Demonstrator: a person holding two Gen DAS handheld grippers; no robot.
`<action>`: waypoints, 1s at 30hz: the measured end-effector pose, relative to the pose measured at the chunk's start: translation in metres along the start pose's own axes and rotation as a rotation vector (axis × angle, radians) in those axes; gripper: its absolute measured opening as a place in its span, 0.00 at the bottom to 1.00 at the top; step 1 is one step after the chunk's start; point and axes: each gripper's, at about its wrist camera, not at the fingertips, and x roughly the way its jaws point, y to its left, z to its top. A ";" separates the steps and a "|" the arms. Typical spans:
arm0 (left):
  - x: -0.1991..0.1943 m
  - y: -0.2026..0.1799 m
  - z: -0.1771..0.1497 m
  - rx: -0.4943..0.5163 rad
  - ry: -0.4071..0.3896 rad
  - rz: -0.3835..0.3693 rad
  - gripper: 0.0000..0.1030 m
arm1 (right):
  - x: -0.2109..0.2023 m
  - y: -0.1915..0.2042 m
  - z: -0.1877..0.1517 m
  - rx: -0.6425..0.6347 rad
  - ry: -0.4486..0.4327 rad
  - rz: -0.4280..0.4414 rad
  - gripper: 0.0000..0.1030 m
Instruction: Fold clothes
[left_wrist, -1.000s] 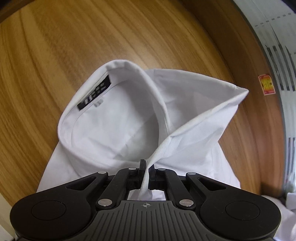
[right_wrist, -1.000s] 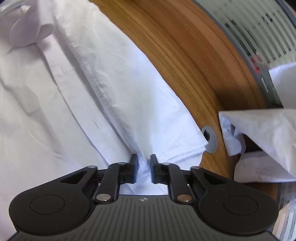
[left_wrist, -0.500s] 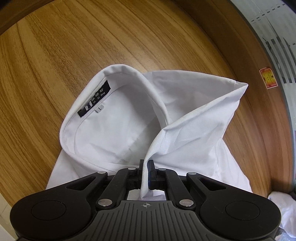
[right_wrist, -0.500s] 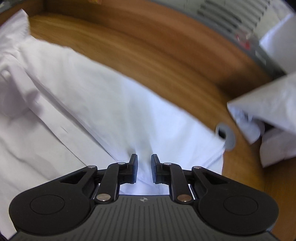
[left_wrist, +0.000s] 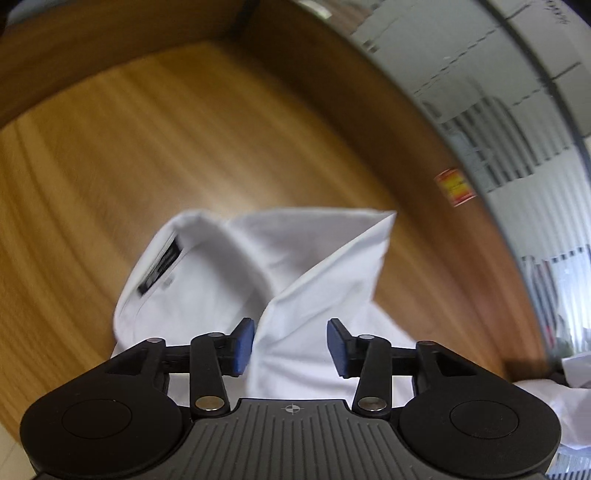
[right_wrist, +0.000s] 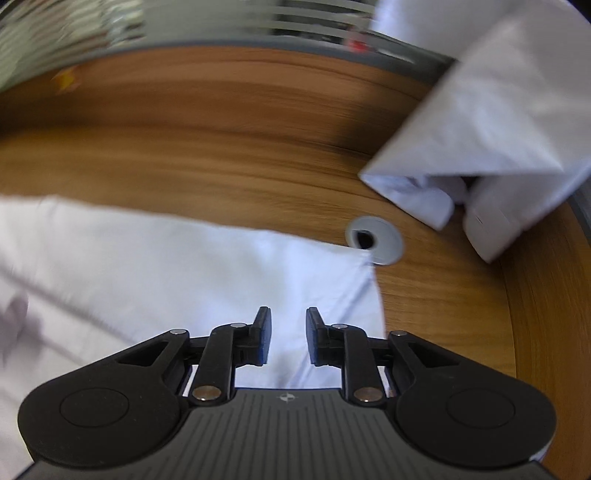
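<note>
Shirt: white shirt (left_wrist: 314, 280) lying on wooden table (left_wrist: 147, 147); in the left wrist view its collar end faces the camera, collar (left_wrist: 207, 236) standing up in a loop, one collar point (left_wrist: 380, 229) jutting right.
Label: dark neck label (left_wrist: 160, 267) inside the collar band, text blurred.
Left gripper: left gripper (left_wrist: 290, 343) with jaws spread wide, holding nothing; blue pads (left_wrist: 243, 343) showing; a raised fold of the shirt front sits between the fingers, close to the left-hand pad, contact not clear.
Right gripper: right gripper (right_wrist: 288, 334) with jaws parted, gripping nothing; it hangs over flat white cloth at the shirt's other end.
Shirt corner: corner (right_wrist: 365, 254) of the cloth overlapping the edge of a grey cable grommet (right_wrist: 384, 240) set in the table.
Other cloth: second white garment (right_wrist: 498, 122), folded and bunched, at the upper right of the right wrist view, apart from the shirt.
Sticker: red and yellow sticker (left_wrist: 454, 186) near the table's far edge.
Image quality: both views motion-blurred.
</note>
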 end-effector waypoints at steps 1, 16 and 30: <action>0.000 -0.005 0.004 0.010 -0.009 -0.008 0.52 | 0.003 -0.006 0.003 0.038 0.004 0.003 0.27; 0.013 -0.049 0.023 0.037 -0.116 -0.076 0.78 | 0.068 -0.062 0.023 0.352 0.082 0.039 0.51; 0.078 -0.071 0.046 0.025 -0.020 0.007 0.71 | 0.070 -0.052 0.023 0.308 0.074 -0.042 0.17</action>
